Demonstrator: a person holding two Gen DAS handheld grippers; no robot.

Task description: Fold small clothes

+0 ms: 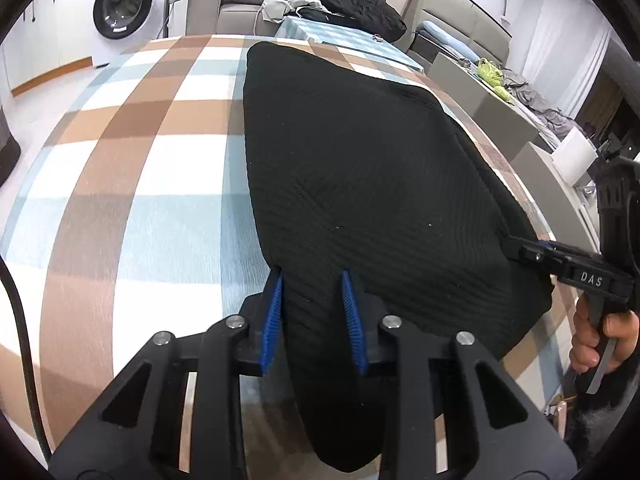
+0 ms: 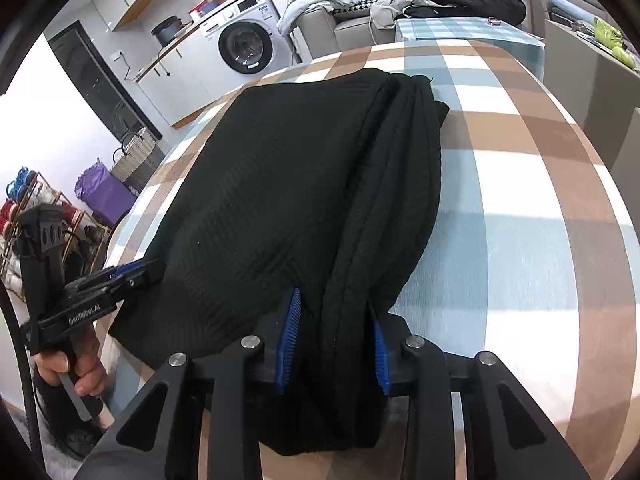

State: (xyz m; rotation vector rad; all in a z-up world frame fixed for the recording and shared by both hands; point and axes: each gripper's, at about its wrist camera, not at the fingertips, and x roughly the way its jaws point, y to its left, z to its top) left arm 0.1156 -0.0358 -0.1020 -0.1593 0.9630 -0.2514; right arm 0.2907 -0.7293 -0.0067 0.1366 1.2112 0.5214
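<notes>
Left wrist view: the black ribbed garment (image 1: 360, 168) lies spread on the checked tablecloth (image 1: 132, 184), its near edge bunched up and running between the blue pads (image 1: 273, 316) of the left gripper (image 1: 312, 280). The jaws stand partly closed with cloth filling the gap between them — both pads press on the fabric. At the right edge the right gripper (image 1: 516, 250) reaches in from the side, its tip at the garment's right border, with a hand (image 1: 600, 340) on its handle. Behind the table stand a washing machine (image 1: 124, 6) and a grey sofa (image 1: 236, 12) piled with clothes.

Right wrist view: the same garment (image 2: 288, 200) fills the middle of the table, a thick folded ridge running along its right side. That ridge passes between the right gripper's (image 2: 334, 308) pads (image 2: 291, 336), which are clamped on it, jaws partly closed. At the left, the left gripper (image 2: 150, 270) bites the garment's left edge — a hand (image 2: 76, 368) grips its handle below. A purple bag (image 2: 106, 194) sits on the floor beyond
</notes>
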